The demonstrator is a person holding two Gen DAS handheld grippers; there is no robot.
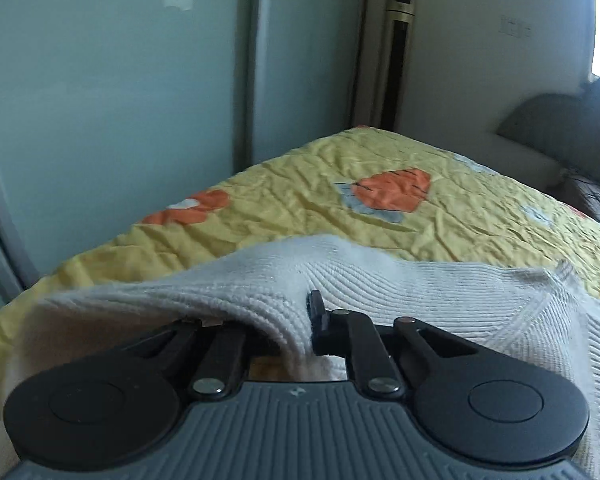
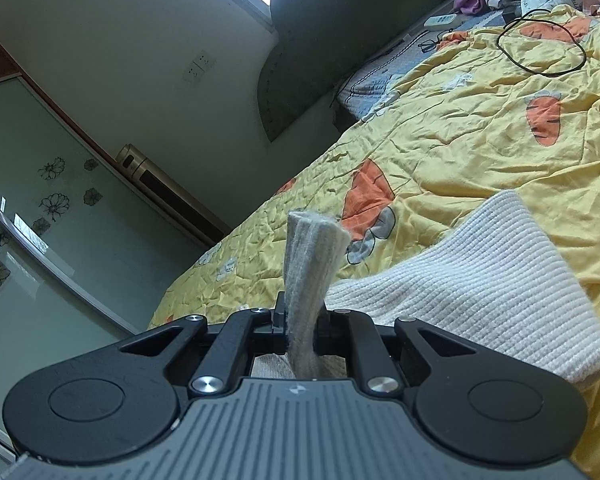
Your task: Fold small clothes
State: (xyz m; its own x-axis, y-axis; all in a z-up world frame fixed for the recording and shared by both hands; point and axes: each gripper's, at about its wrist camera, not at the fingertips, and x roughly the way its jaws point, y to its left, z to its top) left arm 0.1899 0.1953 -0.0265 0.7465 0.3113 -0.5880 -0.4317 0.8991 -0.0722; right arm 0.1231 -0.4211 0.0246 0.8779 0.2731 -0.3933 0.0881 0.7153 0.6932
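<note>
The left gripper is clamped down on a fold of the white ribbed knit garment. One black finger shows against the cloth; the other is buried under a flap of knit draped over the linkage, so the bite looks like a bunched ridge rather than a clean edge. The garment lies low across the near side of the yellow carrot-print quilt, spreading away to the right in that view.

The right gripper is pinched tight on a narrower greyish ribbed end, probably a cuff or hem band, which stands up out of the jaws and flares at its top. The white body of the knit rests on the quilt just to the right of it.

It looks soft, light and stretchy, with no stiffness; anything unsupported will sag and the ribs will give along their run. Finished borders, such as cuff, hem or shoulder seam, should hold best, being thicker and less likely to slip out.

Its long axis appears to run roughly between the two grippers, but the full outline is out of view, so I cannot tell which end is the neck.
</note>
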